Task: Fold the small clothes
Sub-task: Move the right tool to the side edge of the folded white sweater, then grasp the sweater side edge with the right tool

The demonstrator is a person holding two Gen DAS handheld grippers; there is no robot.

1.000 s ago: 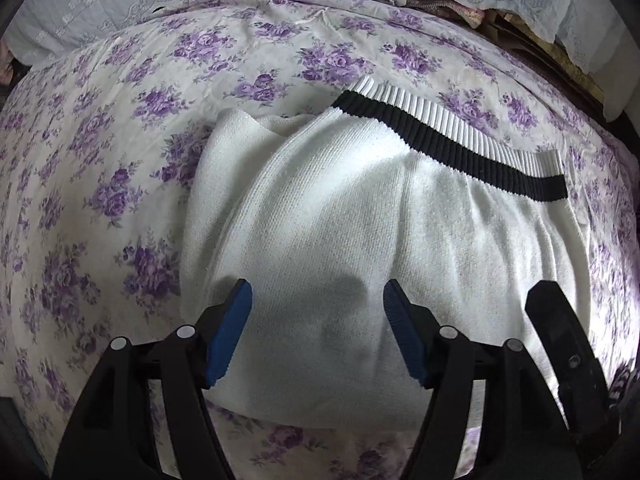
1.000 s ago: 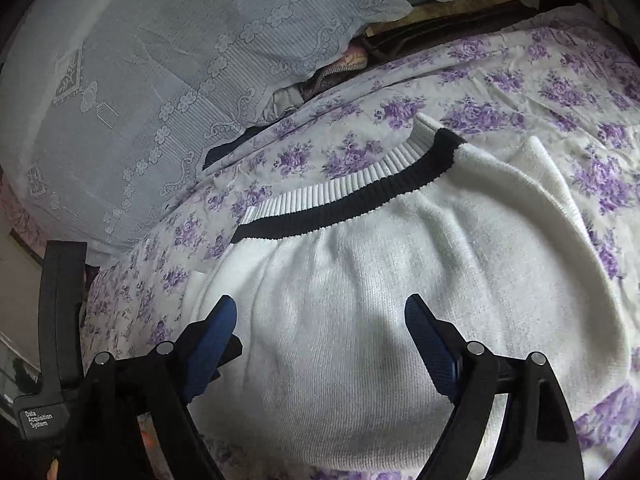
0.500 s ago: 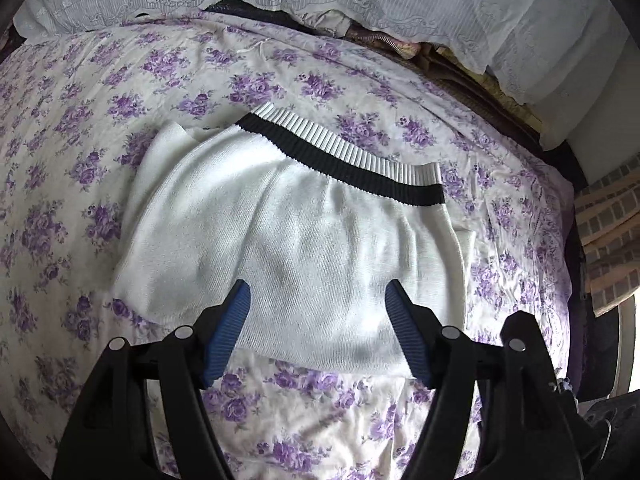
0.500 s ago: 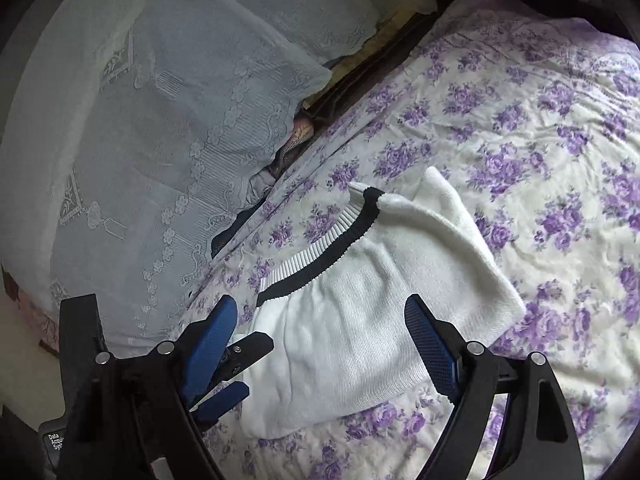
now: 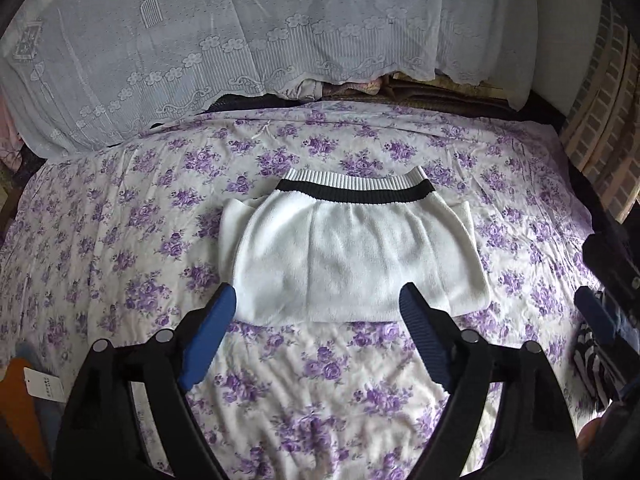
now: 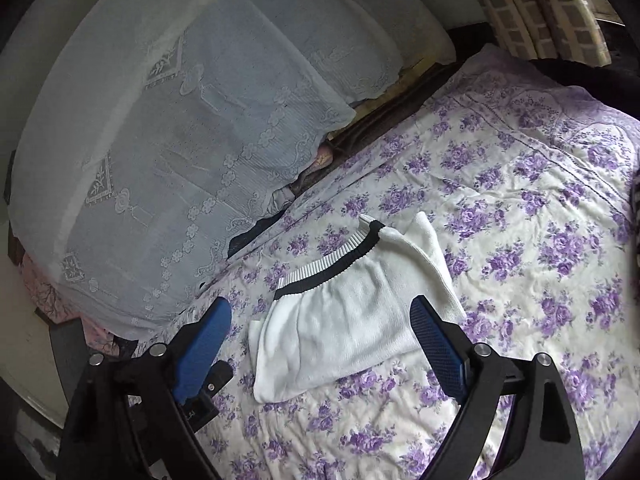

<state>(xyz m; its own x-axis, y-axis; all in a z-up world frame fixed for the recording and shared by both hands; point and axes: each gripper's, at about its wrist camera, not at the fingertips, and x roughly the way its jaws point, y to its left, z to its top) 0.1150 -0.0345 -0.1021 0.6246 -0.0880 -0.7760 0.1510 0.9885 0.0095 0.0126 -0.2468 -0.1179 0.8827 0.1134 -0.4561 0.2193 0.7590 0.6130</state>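
Sweater (image 5: 352, 256) beyond parted fingers (image 5: 216, 320)

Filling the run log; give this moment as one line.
white knit garment: folded, flat on floral bedsheet | left gripper: open, empty | right gripper: open, empty

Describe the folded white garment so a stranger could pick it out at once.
Start at the bed covered by the cream sheet with purple flowers, below the pale lace-covered pillows. Near the sheet's middle lies the folded white knit garment. It is the only plain white piece there, with a black stripe and ribbed white band along its far edge.
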